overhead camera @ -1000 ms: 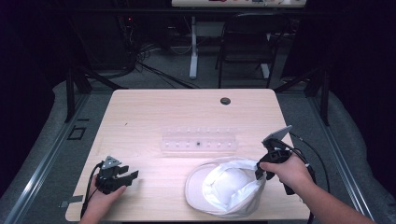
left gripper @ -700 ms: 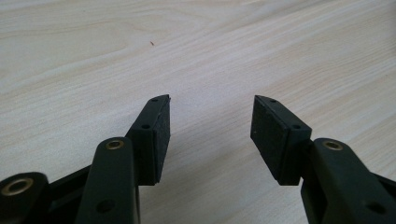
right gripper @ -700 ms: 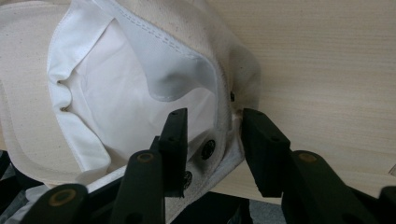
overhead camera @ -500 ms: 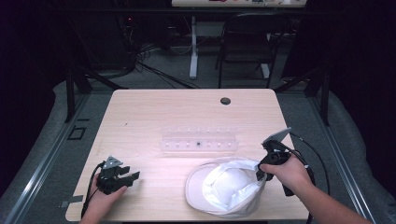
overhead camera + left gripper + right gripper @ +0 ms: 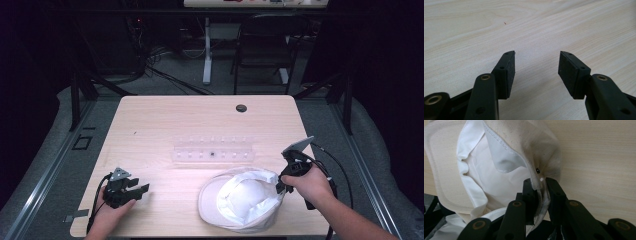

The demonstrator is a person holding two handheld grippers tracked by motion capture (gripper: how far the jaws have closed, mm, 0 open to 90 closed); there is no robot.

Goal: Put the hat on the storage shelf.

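— Right gripper (image 5: pixel 540 185) is clenched on the edge of the white cap (image 5: pixel 243 199); I see the fabric pinched flat between its jaws in the right gripper view. What else do you have on your side?

— Left gripper (image 5: pixel 536 65) is released, jaws spread with bare wood between them. From the high view I have it resting at the near left corner of the table (image 5: pixel 165 120), well apart from the cap.

— Where does the cap sit for you?

— Near the front edge, right of centre, upside down, with its white lining showing. My right gripper (image 5: pixel 280 186) holds it at its right rim.

— Anything close by?

— 1 clear plastic tray (image 5: pixel 212 150) lies just beyond the cap, near the middle of the table, with a small dark speck in it. 1 round dark grommet (image 5: pixel 241 108) sits by the far edge. Nothing lies between the cap and either gripper.

— Count?

— 2 grippers, 1 cap, 1 tray, 1 table. Past the table I see 1 dark chair (image 5: pixel 262 50) and cables (image 5: pixel 165 70) on the floor.

— Any writing?

— I can read none on the cap or tray.
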